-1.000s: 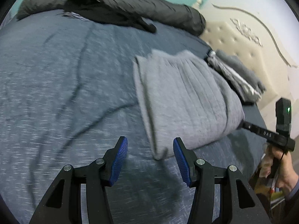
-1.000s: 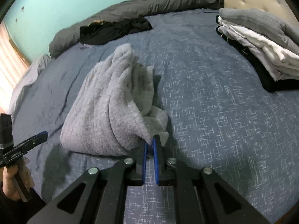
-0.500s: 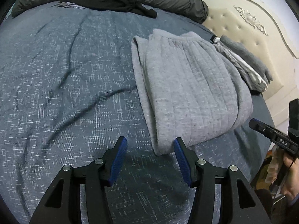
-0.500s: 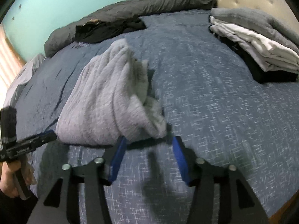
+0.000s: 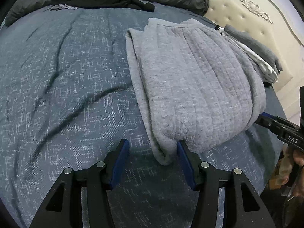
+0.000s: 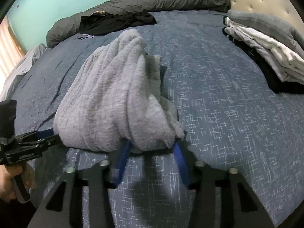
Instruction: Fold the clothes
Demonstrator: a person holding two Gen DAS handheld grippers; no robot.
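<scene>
Both the left gripper [image 5: 153,153] and the right gripper [image 6: 152,148], fingers apart, straddle the near corners of the grey garment [image 5: 190,87] (half-folded, I judge), so the next move is closing on them.

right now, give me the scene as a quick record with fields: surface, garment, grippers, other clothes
surface: bed with a dark blue patterned cover
garment: grey sweater, folded into a bundle, lying on the cover
left gripper: open, near corner of the sweater between its fingers, not clamped
right gripper: open, fingers either side of the sweater's near edge, blurred
folded stack: grey, white and black clothes by the headboard
unfolded: black garment at the far side, against a dark rolled duvet
</scene>
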